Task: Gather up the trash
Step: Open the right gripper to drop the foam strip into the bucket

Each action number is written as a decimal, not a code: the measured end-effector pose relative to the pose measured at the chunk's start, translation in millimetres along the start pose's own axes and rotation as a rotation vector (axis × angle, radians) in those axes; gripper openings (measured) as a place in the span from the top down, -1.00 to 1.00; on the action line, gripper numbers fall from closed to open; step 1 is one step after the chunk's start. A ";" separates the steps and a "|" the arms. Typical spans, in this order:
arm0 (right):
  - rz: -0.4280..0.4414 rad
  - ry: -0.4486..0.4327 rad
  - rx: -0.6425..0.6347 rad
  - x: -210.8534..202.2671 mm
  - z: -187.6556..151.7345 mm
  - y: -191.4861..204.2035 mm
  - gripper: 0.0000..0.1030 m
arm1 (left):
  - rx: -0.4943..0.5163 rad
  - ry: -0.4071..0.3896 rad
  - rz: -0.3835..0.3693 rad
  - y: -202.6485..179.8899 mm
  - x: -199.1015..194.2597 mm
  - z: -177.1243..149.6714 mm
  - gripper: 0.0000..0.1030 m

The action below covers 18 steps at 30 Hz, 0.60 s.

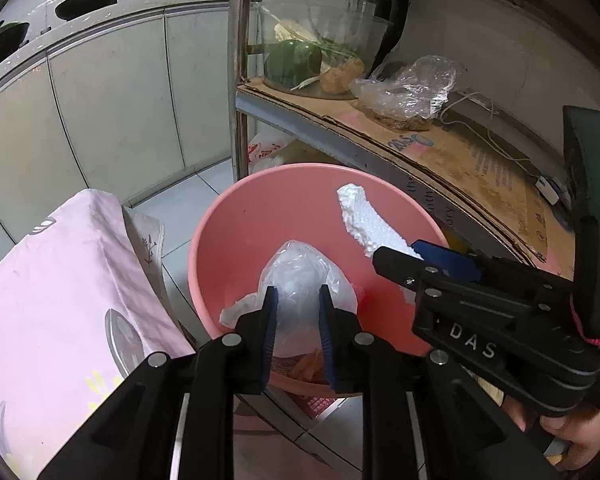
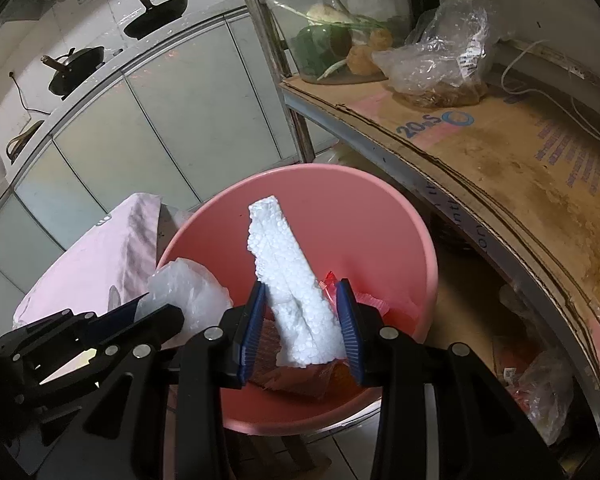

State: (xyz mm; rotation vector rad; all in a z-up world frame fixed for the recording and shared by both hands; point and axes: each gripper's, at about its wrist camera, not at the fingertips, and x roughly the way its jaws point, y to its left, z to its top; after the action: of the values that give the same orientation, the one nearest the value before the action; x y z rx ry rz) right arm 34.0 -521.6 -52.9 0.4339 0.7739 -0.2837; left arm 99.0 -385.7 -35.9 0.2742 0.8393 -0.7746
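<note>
Left gripper (image 1: pixel 297 312) pinches a clear plastic bag (image 1: pixel 304 276) over the pink bucket (image 1: pixel 236 216); at 2 o'clock, right gripper (image 2: pixel 302 312) clamps a white foam strip (image 2: pixel 284 264).

Pink floral cloth (image 1: pixel 60 280), cardboard-lined shelf (image 2: pixel 500 152), hanging black pans (image 2: pixel 156 16), vegetables in clear container (image 1: pixel 296 62).

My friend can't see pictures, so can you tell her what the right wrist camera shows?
The right gripper holds a white foam piece over a pink bucket. At lower left, the left gripper has a crumpled clear plastic bag between its jaws at the bucket's rim. A cardboard-lined shelf stands behind.
</note>
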 end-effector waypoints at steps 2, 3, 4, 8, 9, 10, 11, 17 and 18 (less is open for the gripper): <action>-0.012 0.001 -0.002 0.1 -0.2 -0.8 0.28 | -0.009 -0.001 0.004 0.7 0.3 -0.2 0.62; -0.014 0.001 -0.001 0.4 -0.2 -1.3 0.28 | -0.012 0.001 0.001 1.3 0.4 -0.1 0.62; -0.015 0.002 -0.001 1.1 0.2 -2.1 0.28 | -0.014 0.001 0.000 1.7 -0.1 -0.4 0.62; -0.011 0.008 -0.002 1.2 0.6 -2.7 0.26 | -0.030 0.016 -0.011 3.3 0.9 0.9 0.49; -0.011 0.010 -0.005 1.3 0.9 -2.6 0.26 | -0.033 0.019 -0.014 3.5 0.8 1.2 0.45; -0.011 0.012 -0.008 1.3 1.0 -2.3 0.26 | -0.032 0.020 -0.011 3.2 0.6 1.5 0.44; -0.013 0.014 -0.010 1.3 1.1 -2.1 0.25 | -0.029 0.023 -0.009 2.7 0.5 1.8 0.44; -0.010 0.017 -0.017 0.1 1.6 -1.7 0.09 | -0.019 0.030 -0.007 0.0 0.0 2.8 0.42; -0.009 0.013 -0.018 -0.7 1.7 -1.6 0.08 | -0.017 0.033 -0.008 -0.4 -0.3 3.0 0.42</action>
State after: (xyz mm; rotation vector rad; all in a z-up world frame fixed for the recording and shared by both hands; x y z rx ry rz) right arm 33.9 -523.8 -51.7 0.4158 0.7907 -0.2824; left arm 100.3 -387.4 -33.7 0.2688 0.8780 -0.7719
